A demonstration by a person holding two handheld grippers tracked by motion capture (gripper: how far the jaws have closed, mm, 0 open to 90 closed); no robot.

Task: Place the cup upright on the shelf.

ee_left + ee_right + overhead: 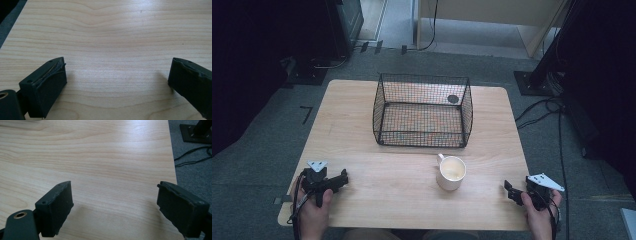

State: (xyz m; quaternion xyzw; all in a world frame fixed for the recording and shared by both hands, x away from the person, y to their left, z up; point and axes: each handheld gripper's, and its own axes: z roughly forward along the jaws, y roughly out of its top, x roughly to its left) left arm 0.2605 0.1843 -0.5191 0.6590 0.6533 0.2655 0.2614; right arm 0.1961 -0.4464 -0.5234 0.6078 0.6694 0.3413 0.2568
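- My left gripper [343, 178] and right gripper [508, 188] rest on the table [392, 180] — jaws wide, holding nothing.
- The cream mug [451, 172] stands between them, near the wire basket [422, 111].

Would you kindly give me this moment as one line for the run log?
left gripper: open, empty, near table edge | right gripper: open, empty | mug: upright, untouched, in front of wire basket

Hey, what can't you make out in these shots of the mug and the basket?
- Mug, high view: too small to tell whether anything is inside; the handle is partly hidden behind its body.
- Wire basket, high view: the dark round spot at its back right is too small to identify.
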